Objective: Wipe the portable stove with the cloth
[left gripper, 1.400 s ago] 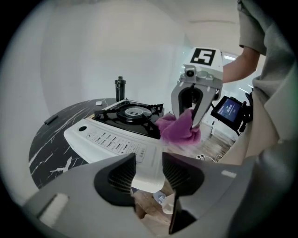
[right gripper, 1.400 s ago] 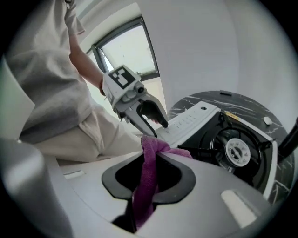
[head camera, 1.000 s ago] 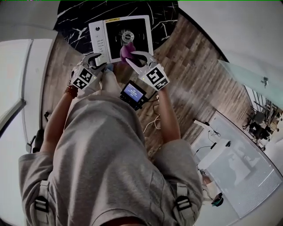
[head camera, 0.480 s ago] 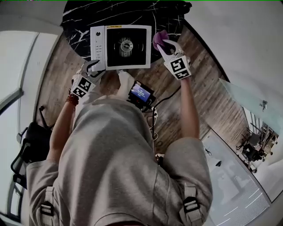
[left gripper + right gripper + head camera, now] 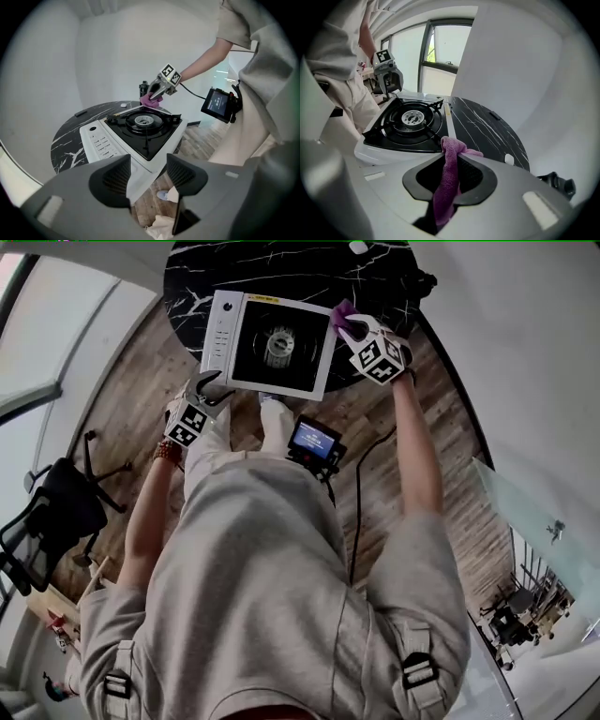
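- Two claws are at work, one at each side of the stove (image 5: 272,341). The stove sits on a round black marbled desk (image 5: 309,273), and its near corner juts past the desk's edge over the wood floor (image 5: 122,409).
- Right claw (image 5: 451,164): clamped on the purple cloth (image 5: 446,187), which runs up between the pads with a tuft poking out beyond them.
- Cloth position: at the stove's far right corner, by the rim beside the black burner (image 5: 279,341) well. Whether it presses on the surface cannot be told.
- Left claw (image 5: 149,171): jaws opening, pads apart. The stove's white near corner shows in the gap, and neither pad presses on it.
- In the way of the wipe: raised pan supports ring the burner, and a control strip (image 5: 218,329) runs down the stove's left side.
- On the desk beyond the stove: a small white item (image 5: 509,160) and a flat dark item (image 5: 493,116), both well apart from the cloth.
- Around the desk: a lit screen (image 5: 314,439) at the person's waist, with a cable (image 5: 356,512) trailing from it. A black chair (image 5: 56,512) stands on the floor to the left.
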Tool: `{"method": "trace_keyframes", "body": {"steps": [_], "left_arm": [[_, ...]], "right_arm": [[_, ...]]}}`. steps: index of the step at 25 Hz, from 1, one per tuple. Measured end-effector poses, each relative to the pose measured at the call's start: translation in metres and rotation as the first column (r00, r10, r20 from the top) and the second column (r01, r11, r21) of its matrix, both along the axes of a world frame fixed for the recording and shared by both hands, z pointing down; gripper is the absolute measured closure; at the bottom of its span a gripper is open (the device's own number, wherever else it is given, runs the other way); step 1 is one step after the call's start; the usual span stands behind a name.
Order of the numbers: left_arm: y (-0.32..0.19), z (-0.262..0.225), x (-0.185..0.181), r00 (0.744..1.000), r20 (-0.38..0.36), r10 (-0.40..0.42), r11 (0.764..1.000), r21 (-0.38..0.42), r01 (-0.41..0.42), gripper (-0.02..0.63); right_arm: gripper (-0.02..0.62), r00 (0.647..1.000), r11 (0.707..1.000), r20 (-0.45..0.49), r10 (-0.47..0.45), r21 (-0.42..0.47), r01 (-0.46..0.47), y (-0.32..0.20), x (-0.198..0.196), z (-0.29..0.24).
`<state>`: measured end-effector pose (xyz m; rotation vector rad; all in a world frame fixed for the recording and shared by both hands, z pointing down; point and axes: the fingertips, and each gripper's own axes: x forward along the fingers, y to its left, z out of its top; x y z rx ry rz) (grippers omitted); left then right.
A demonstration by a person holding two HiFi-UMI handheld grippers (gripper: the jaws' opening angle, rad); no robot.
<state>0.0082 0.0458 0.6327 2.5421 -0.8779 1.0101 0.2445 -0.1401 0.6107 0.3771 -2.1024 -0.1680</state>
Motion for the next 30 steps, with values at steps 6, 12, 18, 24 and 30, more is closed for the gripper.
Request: {"method": "trace_keyframes", "body": {"steps": [6, 12, 18, 24, 30], "left_arm": [[-0.001, 0.010, 0.007, 0.999, 0.044, 0.015, 1.000, -0.002, -0.015, 0.385], [0.004, 0.019, 0.006, 0.998, 0.056, -0.009, 1.000, -0.023, 0.010, 0.371], [0.001, 0.018, 0.008, 0.998, 0.052, -0.039, 0.999, -0.035, 0.041, 0.370], [0.000, 0.020, 0.009, 0.997, 0.058, -0.052, 0.997, -0.054, 0.055, 0.363], [-0.001, 0.020, 0.009, 0.997, 0.060, -0.057, 0.993, -0.096, 0.063, 0.356]], "right_arm": [[0.515, 0.998, 0.998, -0.053, -0.031, -0.047, 0.028, -0.017, -0.008, 0.022], [0.518, 1.000, 0.991, -0.023, -0.005, -0.130, 0.002, -0.013, -0.013, 0.025], [0.520, 0.999, 0.987, -0.040, -0.007, -0.158, 0.001, -0.008, -0.015, 0.026], [0.520, 1.000, 0.983, -0.002, 0.024, -0.184, -0.024, 0.001, -0.013, 0.025], [0.520, 0.999, 0.982, 0.026, 0.031, -0.188, -0.025, 0.011, -0.016, 0.026]]}}
